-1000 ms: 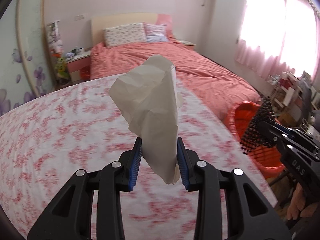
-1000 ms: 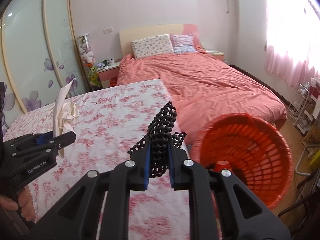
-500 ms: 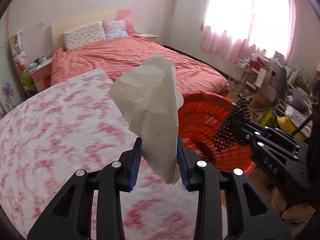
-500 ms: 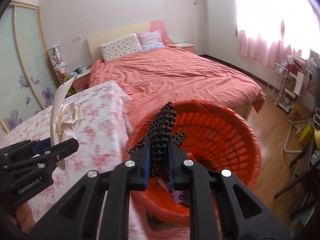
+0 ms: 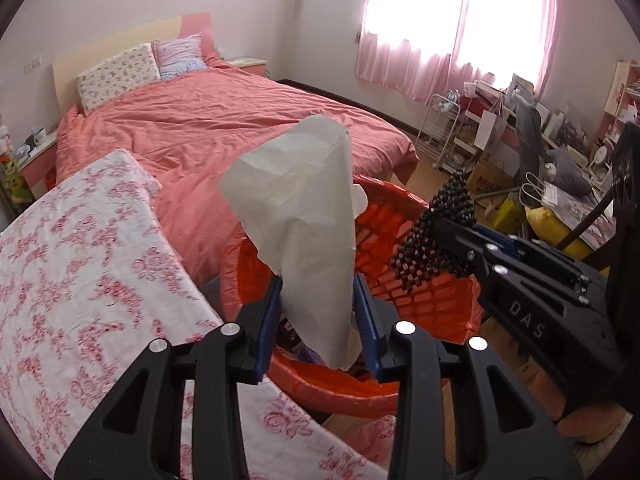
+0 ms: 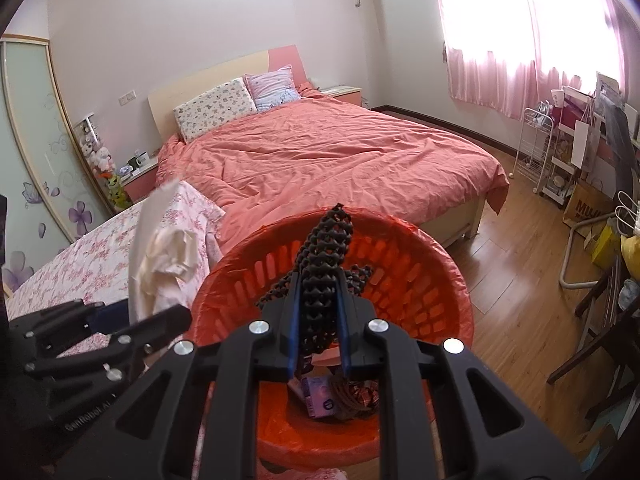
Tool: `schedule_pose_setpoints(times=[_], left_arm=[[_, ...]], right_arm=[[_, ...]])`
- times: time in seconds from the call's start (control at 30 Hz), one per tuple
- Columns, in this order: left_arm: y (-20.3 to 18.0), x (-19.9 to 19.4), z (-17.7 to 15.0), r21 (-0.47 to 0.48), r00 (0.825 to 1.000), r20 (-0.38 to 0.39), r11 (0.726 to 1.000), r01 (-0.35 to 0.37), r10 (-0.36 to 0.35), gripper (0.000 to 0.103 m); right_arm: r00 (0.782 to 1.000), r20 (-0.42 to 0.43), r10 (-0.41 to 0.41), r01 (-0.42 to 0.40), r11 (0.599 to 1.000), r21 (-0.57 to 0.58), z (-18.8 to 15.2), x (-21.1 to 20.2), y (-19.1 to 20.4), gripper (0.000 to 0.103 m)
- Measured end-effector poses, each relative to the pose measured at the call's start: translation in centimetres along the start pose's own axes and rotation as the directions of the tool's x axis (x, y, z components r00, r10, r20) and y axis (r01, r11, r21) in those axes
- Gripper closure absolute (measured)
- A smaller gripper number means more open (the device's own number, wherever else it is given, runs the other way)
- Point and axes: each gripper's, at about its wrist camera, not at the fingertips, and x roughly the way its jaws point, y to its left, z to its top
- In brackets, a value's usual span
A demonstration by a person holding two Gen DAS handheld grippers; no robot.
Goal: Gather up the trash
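My left gripper (image 5: 318, 312) is shut on a crumpled white tissue (image 5: 300, 208) and holds it above the near rim of the orange trash basket (image 5: 424, 296). My right gripper (image 6: 318, 312) is shut on a black foam net (image 6: 326, 248) and holds it over the basket (image 6: 420, 280), which has wrappers lying on its bottom. The right gripper and its net (image 5: 440, 240) show at the right of the left wrist view. The left gripper and its tissue (image 6: 160, 256) show at the left of the right wrist view.
A table with a pink floral cloth (image 5: 72, 280) lies left of the basket. Behind stands a bed with a coral duvet (image 6: 340, 152). A white wire rack (image 6: 536, 148), boxes and chair legs crowd the wooden floor at the right.
Both grippers have swung right from over the floral table to over the orange basket, each still holding its item. The basket's inside has come into view below them.
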Motion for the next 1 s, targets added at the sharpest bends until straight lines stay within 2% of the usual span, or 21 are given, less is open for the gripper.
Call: schedule_pose_setpoints(times=[0.2, 0.27, 0.43, 0.53, 0.63, 0.7, 0.77, 0.87, 1.0], left_arm=[[0.2, 0.7, 0.1, -0.013, 1.0, -0.015, 1.0, -0.02, 0.02, 0.045], [0.3, 0.6, 0.0, -0.017, 1.0, -0.012, 0.999, -0.027, 0.027, 0.041], [1.4, -0.2, -0.2, -0.054, 0.998, -0.008, 0.996, -0.069, 0.069, 0.041], [2.6, -1.8, -0.8, -0.082, 0.994, 0.011, 0.991, -0.107, 0.108, 0.039], [4.0, -4.2, -1.7, -0.111, 0.987, 0.049, 0.983, -0.147, 0.153, 0.033], [4.8, -6.1, -2.5, -0.127, 0.979, 0.077, 0.976, -0.178, 0.188, 0.029], [5.7, -8.5, -3.5, -0.148, 0.962, 0.114, 0.962, -0.229, 0.246, 0.023], [7.1, -11.2, -4.8, -0.189, 0.94, 0.149, 0.942, -0.278, 0.307, 0.014], [8.6, -15.3, -7.2, -0.251, 0.901, 0.183, 0.905, -0.344, 0.394, 0.008]], right_arm=[[1.0, 0.012, 0.005, -0.005, 1.0, 0.014, 0.6, 0.5, -1.0, 0.066], [1.0, 0.015, 0.005, -0.005, 1.0, 0.015, 0.7, 0.6, -1.1, 0.059], [1.0, 0.029, 0.003, -0.003, 1.0, 0.022, 0.7, -0.1, -0.5, 0.051], [0.998, 0.058, -0.009, 0.009, 1.0, 0.012, 0.4, -1.5, 0.5, 0.04], [0.995, 0.099, -0.013, 0.013, 1.0, -0.009, -0.2, -3.4, 1.8, 0.028], [0.991, 0.135, -0.008, 0.012, 1.0, -0.029, -0.8, -5.2, 3.0, 0.021], [0.987, 0.16, -0.011, 0.017, 0.999, -0.039, -1.3, -6.6, 3.9, 0.011], [0.98, 0.198, -0.016, 0.026, 0.998, -0.052, -2.3, -9.0, 5.4, 0.006], [0.975, 0.22, -0.044, 0.062, 0.995, -0.072, -3.8, -11.7, 7.7, 0.004]])
